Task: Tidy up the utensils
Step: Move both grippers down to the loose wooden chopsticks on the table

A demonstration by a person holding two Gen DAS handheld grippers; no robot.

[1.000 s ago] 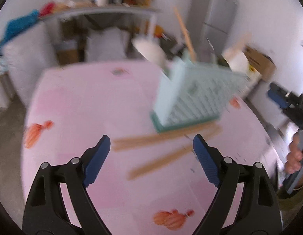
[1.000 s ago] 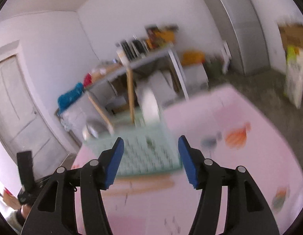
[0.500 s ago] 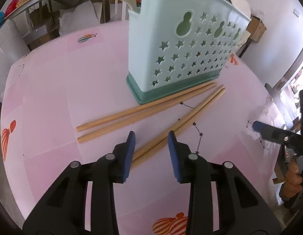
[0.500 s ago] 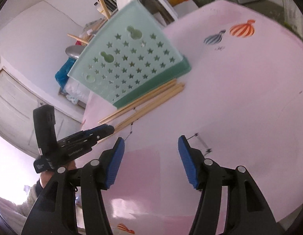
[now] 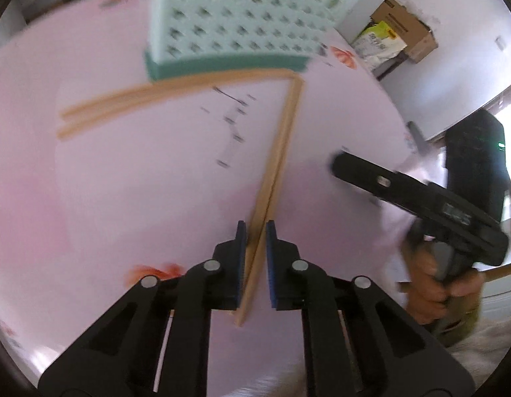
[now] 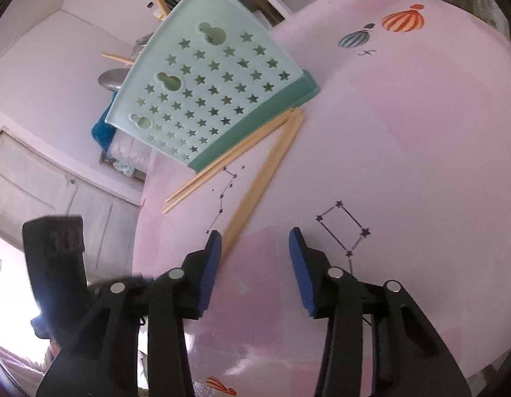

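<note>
Left gripper closing around wooden chopstick pair on glossy pink bench; right gripper closing, nothing between. Second pair against star-perforated mint caddy.

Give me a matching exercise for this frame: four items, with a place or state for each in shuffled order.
Items:
1 left gripper
2 right gripper
3 utensil holder
4 far chopstick pair

States:
A lying along the holder's base
B jaws closing around the near chopstick pair
C nothing between its pads
D standing on the pink table

Pairs: 1-B, 2-C, 3-D, 4-A
</note>
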